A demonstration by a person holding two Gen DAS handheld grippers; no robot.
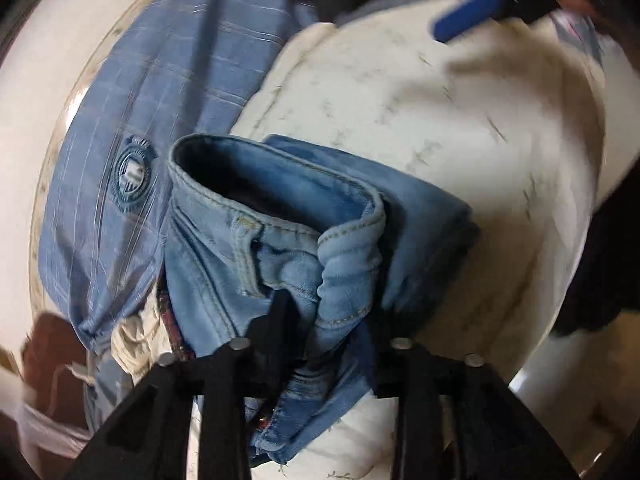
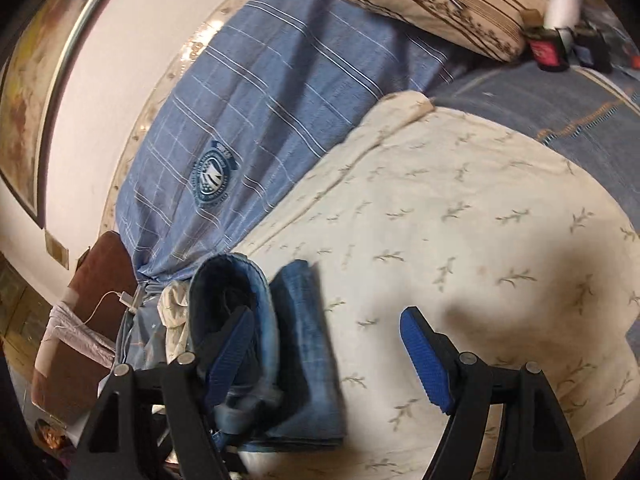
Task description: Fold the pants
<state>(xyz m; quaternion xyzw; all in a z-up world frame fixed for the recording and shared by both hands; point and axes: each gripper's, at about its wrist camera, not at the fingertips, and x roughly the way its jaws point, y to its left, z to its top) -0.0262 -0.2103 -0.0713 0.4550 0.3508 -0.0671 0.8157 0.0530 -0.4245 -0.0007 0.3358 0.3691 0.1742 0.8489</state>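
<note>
Denim pants, pale blue, lay as a compact folded bundle on a cream, leaf-printed quilt covering a bed, near its left side, just beside a blue checked cloth with a round crest. The left claw was closed on a bunched part of the waistband, with fabric crumpled between its black fingers. The right claw stood wide open and held nothing; one blue pad rested against or just over the top of the bundle, while the other hung over bare quilt to the right. The fold looked nearly finished, but the waistband still gaped open like a tube at the far end. The likely risk was that the left claw, gripping only a wrinkled handful, would drag the top layer askew or pull the stack open if lifted. The open right pad could also snag an edge and roll the bundle toward the left edge of the bed.
</note>
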